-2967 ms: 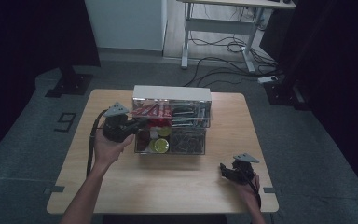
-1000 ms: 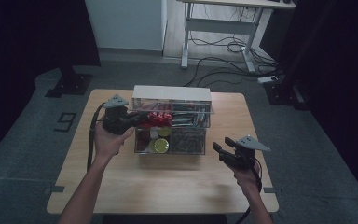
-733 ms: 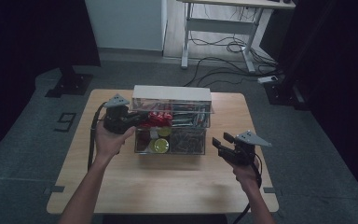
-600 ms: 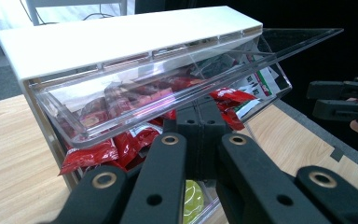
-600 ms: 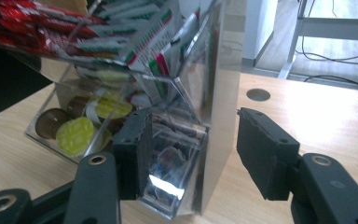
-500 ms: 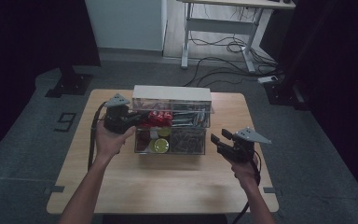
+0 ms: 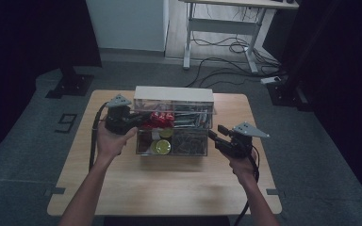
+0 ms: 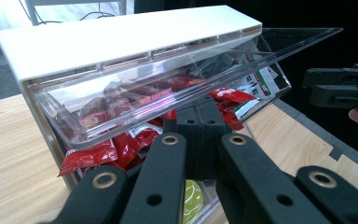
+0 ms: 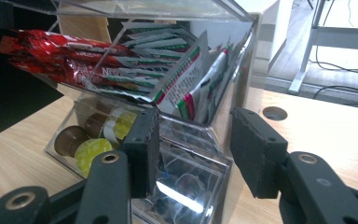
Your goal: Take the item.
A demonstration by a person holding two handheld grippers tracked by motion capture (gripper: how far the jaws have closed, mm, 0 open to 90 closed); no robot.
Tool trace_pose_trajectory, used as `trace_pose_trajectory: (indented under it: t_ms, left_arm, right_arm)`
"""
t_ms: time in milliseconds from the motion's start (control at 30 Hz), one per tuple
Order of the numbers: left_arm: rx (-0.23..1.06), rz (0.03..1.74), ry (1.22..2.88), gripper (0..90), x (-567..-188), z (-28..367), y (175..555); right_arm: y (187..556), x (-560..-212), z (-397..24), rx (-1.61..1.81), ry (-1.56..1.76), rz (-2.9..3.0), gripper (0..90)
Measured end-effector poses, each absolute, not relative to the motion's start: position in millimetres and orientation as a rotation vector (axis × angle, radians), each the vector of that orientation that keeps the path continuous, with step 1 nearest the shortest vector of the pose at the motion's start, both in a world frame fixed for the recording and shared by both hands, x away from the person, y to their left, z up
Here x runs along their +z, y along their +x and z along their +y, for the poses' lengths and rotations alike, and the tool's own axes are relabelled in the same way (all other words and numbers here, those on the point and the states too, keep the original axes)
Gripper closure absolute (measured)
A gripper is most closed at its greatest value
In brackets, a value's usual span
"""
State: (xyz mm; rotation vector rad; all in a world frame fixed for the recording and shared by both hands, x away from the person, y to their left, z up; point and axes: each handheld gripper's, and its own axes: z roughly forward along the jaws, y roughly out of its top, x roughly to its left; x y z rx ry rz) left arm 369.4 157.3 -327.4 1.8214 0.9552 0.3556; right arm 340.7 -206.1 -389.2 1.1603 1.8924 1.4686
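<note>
Left gripper (image 8: 200, 126) jaws together, propping up clear lid (image 8: 168, 93) of sachet organizer (image 7: 174, 123); right gripper (image 9: 191, 144) jaws apart, just been closing, straddling its corner.

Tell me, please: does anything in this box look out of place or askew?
The clear lid of the organiser box stands raised. Red sachets bulge out of the upper compartment in a loose heap, some past its front edge. Nothing looks spilled on the table or damaged.
</note>
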Motion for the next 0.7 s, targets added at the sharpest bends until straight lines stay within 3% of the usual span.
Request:
trace_pose_trajectory:
  t_ms: [700]
  left_arm:
    - [0.341,0.941,1.821,90.0,-327.2,150.2,372.1]
  right_arm:
    - [362.5,-370.2,-188.9,1.510,1.094,1.913,52.5]
